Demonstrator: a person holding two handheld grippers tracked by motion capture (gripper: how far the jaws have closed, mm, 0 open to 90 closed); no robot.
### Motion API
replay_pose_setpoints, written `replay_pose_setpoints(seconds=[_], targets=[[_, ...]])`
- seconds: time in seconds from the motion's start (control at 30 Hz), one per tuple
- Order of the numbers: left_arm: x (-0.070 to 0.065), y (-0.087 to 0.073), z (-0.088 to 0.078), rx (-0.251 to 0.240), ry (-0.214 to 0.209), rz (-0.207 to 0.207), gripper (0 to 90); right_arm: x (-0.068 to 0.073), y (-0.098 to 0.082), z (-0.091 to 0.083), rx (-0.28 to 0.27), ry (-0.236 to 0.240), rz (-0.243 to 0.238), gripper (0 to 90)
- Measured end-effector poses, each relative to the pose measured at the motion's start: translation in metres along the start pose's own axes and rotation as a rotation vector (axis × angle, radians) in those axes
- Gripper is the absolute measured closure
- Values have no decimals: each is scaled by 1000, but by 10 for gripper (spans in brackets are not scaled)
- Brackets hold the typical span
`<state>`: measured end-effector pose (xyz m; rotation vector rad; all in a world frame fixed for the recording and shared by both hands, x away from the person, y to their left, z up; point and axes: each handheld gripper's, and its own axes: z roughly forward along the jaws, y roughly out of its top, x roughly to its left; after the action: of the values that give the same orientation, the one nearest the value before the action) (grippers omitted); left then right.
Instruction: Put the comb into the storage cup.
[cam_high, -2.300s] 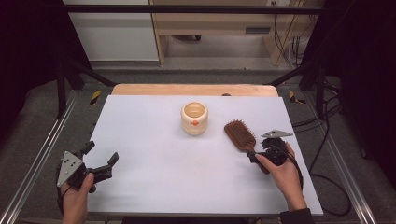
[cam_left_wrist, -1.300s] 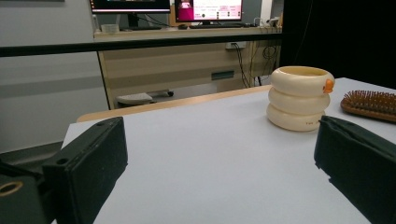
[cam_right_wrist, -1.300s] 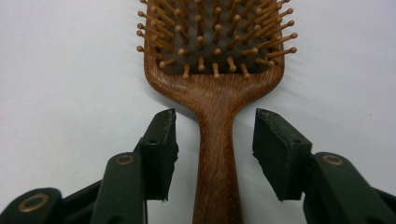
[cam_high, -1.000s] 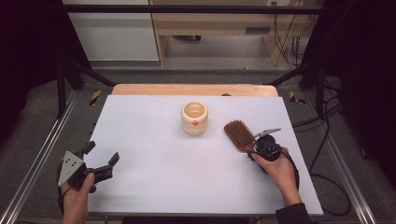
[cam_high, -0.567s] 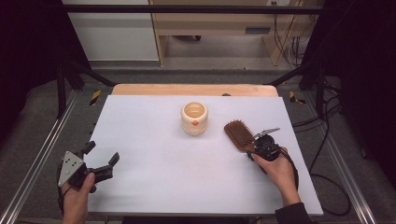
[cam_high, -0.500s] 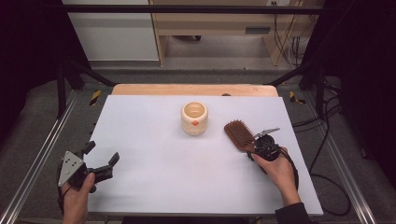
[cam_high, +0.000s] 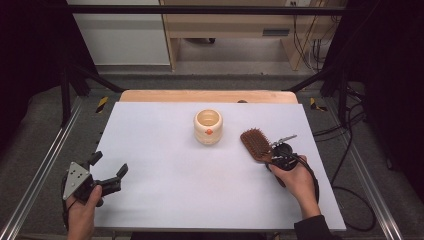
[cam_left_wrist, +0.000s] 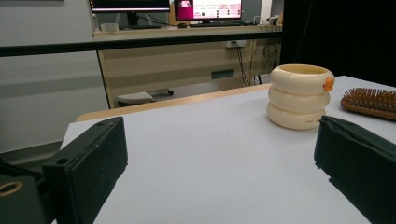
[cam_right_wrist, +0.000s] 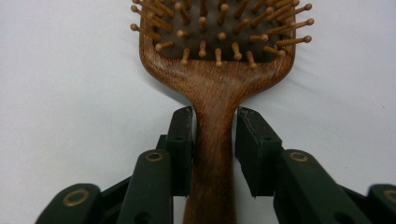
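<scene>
Right now your right tool (cam_right_wrist: 214, 140) straddles the wooden paddle hairbrush (cam_high: 255, 144) at the neck of its handle, jaws on either side but with a sliver of gap on the right, so you cannot tell whether it is truly clamped. Likely light, rigid and smooth, the brush should hold best on that narrow handle. It lies bristles-up on the white desk (cam_high: 175, 190), right of the cream ringed cup (cam_high: 208, 126). Your left tool (cam_high: 102, 175) rests spread wide, well apart.
</scene>
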<state>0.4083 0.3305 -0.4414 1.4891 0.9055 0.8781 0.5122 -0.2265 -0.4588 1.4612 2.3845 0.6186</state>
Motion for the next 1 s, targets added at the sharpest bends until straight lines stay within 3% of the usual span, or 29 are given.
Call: replay_pose_setpoints(seconds=[0.47,0.87,1.0], targets=[[-1,0,1,3,-2,2,30,-2,4,1,35,20,6,726],[-1,1,1,-2,-3,7,30,-2,-5,-7,-59,31,21,727],[-1,1,1,-2,-8,10,30,3,-6,-17,-124,34,5,727]])
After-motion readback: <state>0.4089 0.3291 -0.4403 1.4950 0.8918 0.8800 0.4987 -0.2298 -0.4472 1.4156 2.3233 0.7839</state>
